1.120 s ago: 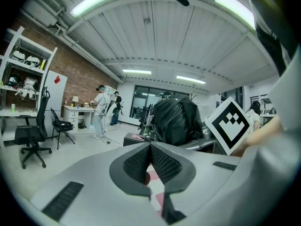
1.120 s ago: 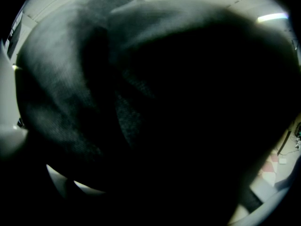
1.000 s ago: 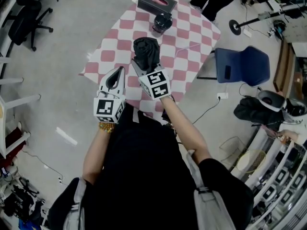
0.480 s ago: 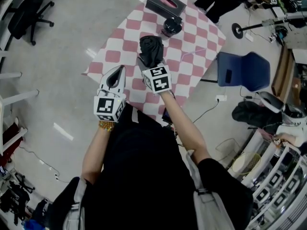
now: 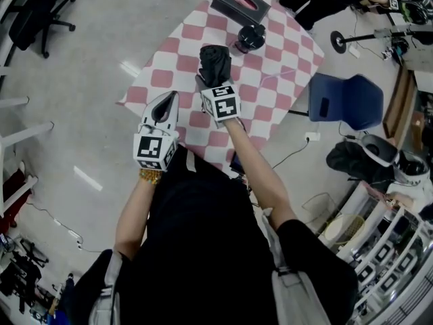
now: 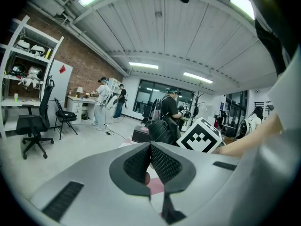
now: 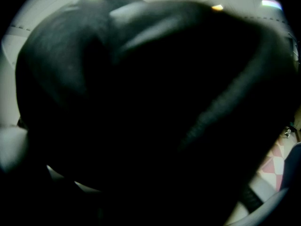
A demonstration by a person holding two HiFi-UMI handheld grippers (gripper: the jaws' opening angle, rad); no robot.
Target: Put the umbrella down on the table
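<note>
Right gripper (image 5: 208, 85) sits lower and further out over the table (image 5: 169, 54) than a second ago, umbrella (image 5: 215, 61) with it. Left gripper (image 5: 166, 100) has its jaws pressed together, empty, parked by the near edge. Right one pinches the folded black umbrella by its near end. Its own view is all dark fabric, so the grip is probably solid; contact with the cloth is unclear. Step: lower, lay it flat on bare checks, release only once it rests. Dark cup (image 5: 250, 38) sits just beyond the tip — don't push forward. Tissue box (image 5: 240, 2) at the far corner, purple cord (image 5: 281, 73) to the right, blue chair (image 5: 348, 97) beside the table — none in the way.
</note>
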